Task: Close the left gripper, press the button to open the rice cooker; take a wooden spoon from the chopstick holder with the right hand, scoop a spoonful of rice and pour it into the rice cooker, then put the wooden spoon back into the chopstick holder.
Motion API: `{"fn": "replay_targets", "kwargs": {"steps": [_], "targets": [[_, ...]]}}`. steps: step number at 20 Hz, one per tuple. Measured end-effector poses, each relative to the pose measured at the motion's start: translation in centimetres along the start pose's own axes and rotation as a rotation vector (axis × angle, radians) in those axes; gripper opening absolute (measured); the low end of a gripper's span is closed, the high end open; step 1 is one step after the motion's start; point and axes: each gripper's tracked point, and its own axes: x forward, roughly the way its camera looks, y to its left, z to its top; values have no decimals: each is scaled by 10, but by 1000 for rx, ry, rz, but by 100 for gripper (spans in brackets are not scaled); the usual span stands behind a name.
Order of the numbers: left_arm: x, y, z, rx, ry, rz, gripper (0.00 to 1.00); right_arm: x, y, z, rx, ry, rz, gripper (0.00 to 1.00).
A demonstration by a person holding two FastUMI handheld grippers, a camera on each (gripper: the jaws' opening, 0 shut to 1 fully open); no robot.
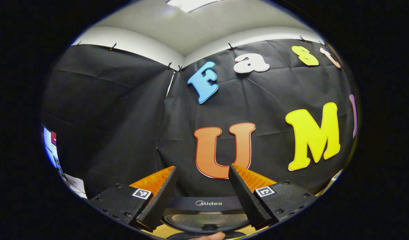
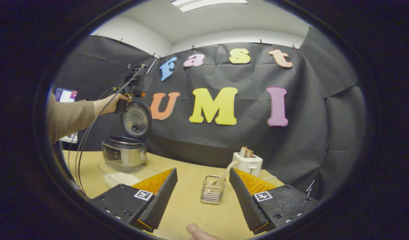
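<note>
At the left of the right gripper view, my silver, round rice cooker (image 2: 124, 152) stands on the pale wooden table (image 2: 191, 203) with its lid (image 2: 136, 119) swung upright, the inner plate facing the room. So I judge the button step done and the cooker ready to receive rice. My left gripper (image 2: 130, 87) hangs above that lid at upper left, held by a hand (image 2: 109, 104) in a tan sleeve. In the left gripper view its jaws stand apart at the bottom of the frame, nothing between them, and the dark lid (image 1: 206, 208) sits low between the fingers (image 1: 159, 200).

Lower centre of the right gripper view is what matters now. A small wire chopstick holder (image 2: 212, 190) stands on the table, and the pale wooden spoon (image 2: 227, 172) leans out of it, handle slanting up to the right. My right gripper (image 2: 202, 196) has its jaws wide open on either side of the holder, short of it and gripping nothing. A white toaster (image 2: 248, 162) with bread in its slots sits just behind the holder.

I take the spoon pickup to be the step in hand. My next move calls for bringing the right gripper forward and up so the jaws bracket the slanted handle above the holder's rim, then closing and drawing it out along its lean. A clear container (image 2: 119, 176) with something white in it shows at lower left, in front of the cooker. I take that to be the rice, though I cannot tell for sure.
</note>
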Motion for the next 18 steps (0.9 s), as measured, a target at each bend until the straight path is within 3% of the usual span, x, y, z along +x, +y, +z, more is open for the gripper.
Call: {"fn": "replay_targets", "kwargs": {"steps": [4,9,12,13,14,16,18], "targets": [[27,11,-6,-65,-24,38,97,6,7,-9,14,32,10,93],[41,18,-49,-101,83,48,92,11,18,-6,16,23,29,96],[43,18,-48,-178,116,24,93,8,27,-2,17,15,39,93],[41,18,-50,-173,120,25,100,5,30,-1,17,15,40,93],[39,19,-50,-158,131,30,94,2,32,1,16,10,39,93],[30,19,-55,-125,170,44,92,-7,36,5,18,-4,40,96],[20,19,-56,-103,199,47,92,-15,36,9,24,-16,30,93]]}}
